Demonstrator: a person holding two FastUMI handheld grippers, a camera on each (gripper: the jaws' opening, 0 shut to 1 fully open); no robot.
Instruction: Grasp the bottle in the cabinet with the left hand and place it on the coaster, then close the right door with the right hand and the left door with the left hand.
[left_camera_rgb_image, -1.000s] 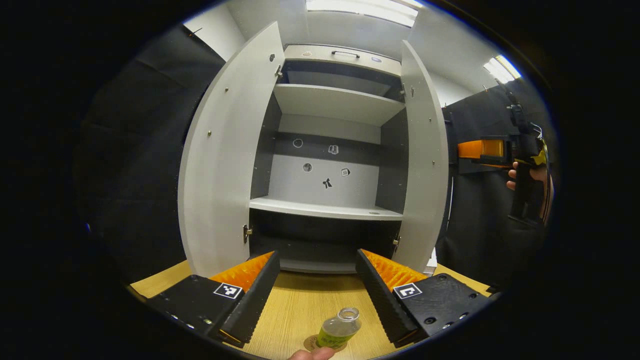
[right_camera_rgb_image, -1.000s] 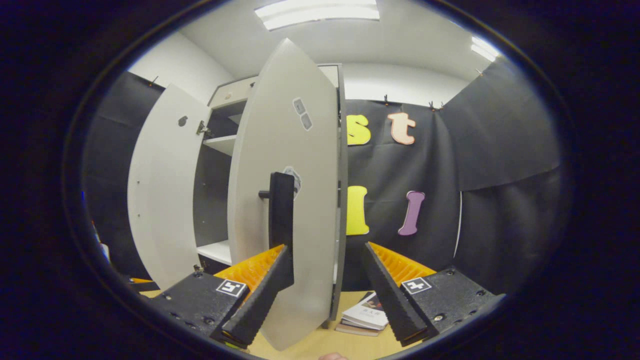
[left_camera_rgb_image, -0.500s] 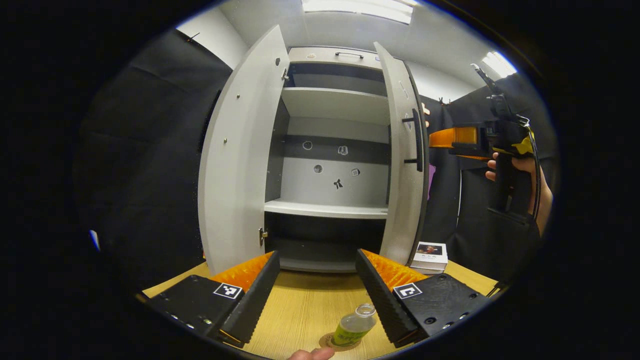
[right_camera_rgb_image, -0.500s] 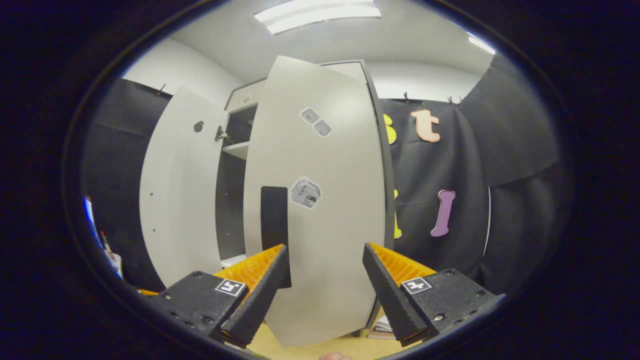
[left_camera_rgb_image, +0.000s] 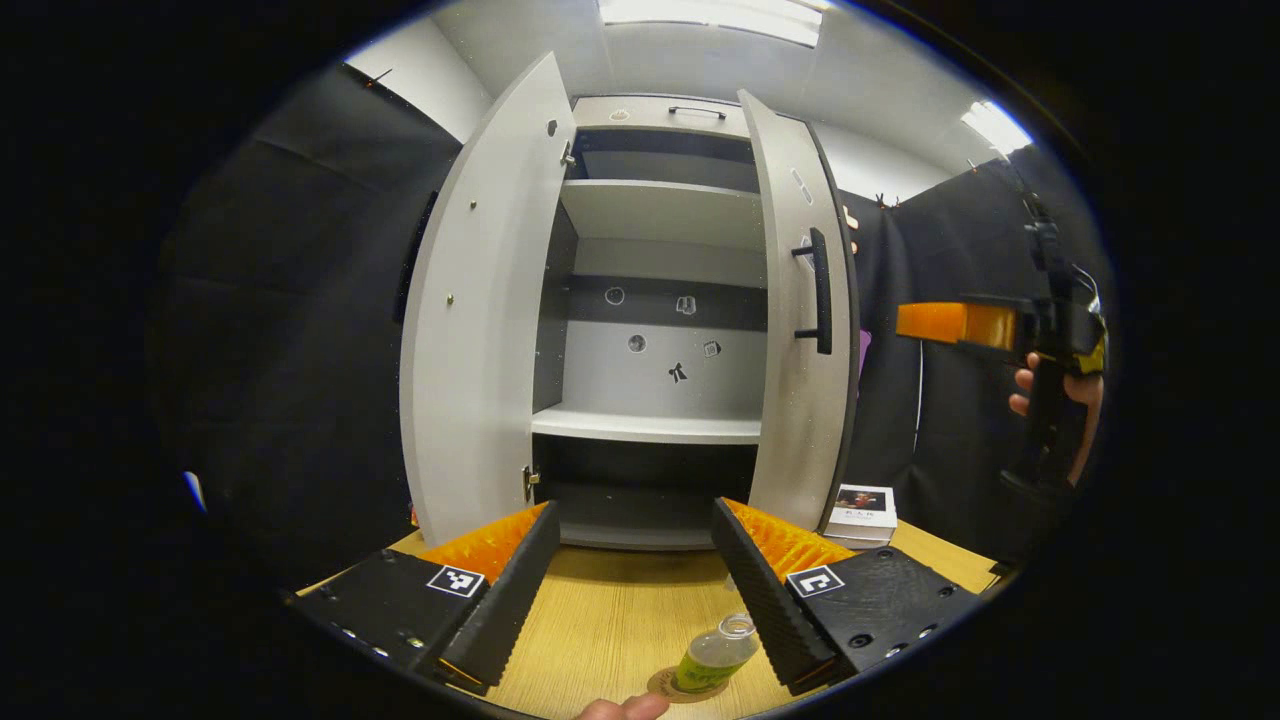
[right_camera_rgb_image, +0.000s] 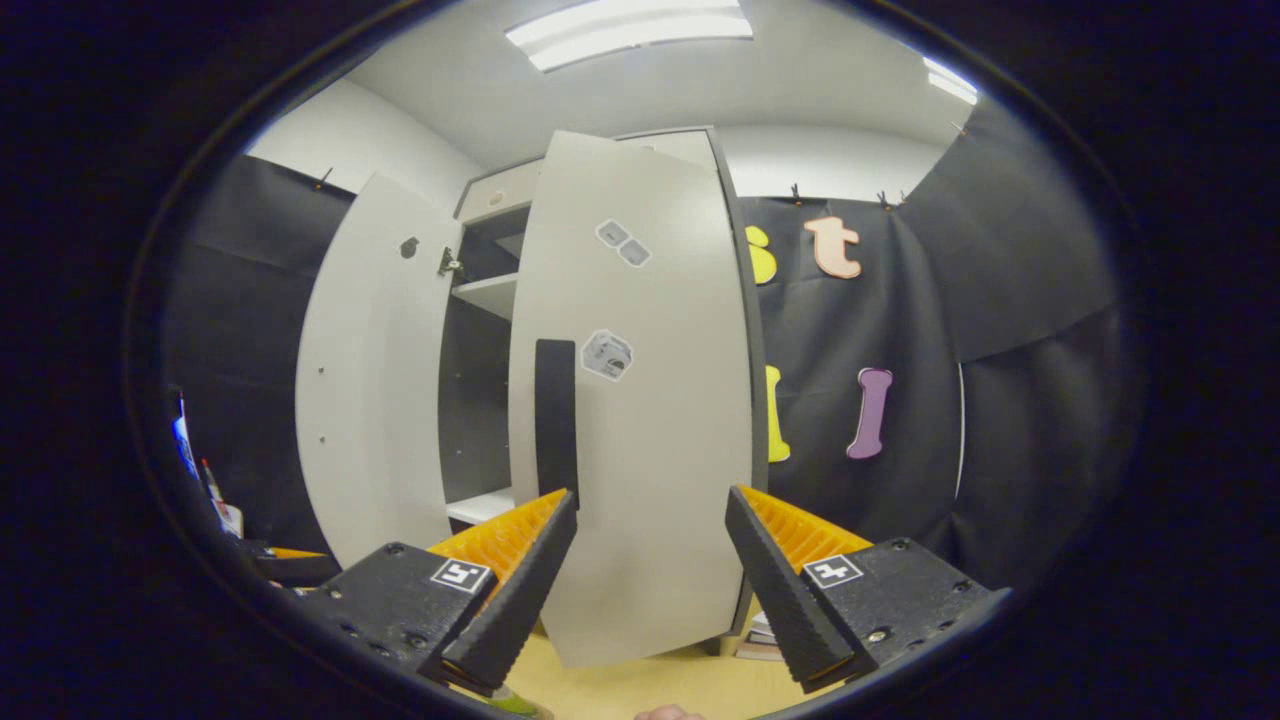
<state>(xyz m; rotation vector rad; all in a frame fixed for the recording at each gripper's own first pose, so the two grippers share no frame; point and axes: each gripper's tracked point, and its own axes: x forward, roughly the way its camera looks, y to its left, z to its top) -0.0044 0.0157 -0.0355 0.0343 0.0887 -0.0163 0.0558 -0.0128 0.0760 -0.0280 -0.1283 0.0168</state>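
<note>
— Where's the bottle (left_camera_rgb_image: 716, 655)?

— Upright on the coaster (left_camera_rgb_image: 690, 688) on the surface (left_camera_rgb_image: 610, 620), just beside my left hand-held gripper (left_camera_rgb_image: 630, 590), which gapes wide, holding nothing.

— And your right hand-held gripper (right_camera_rgb_image: 650, 580)?

— Wide apart too, empty, facing the half-shut right door (right_camera_rgb_image: 650, 400). The left door (left_camera_rgb_image: 480, 300) stands open.

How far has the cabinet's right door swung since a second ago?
Yes, it moved: the right door has swung partway shut, now covering the right part of the middle shelf it stood clear of. It is not closed yet; the left door remains wide open.
</note>
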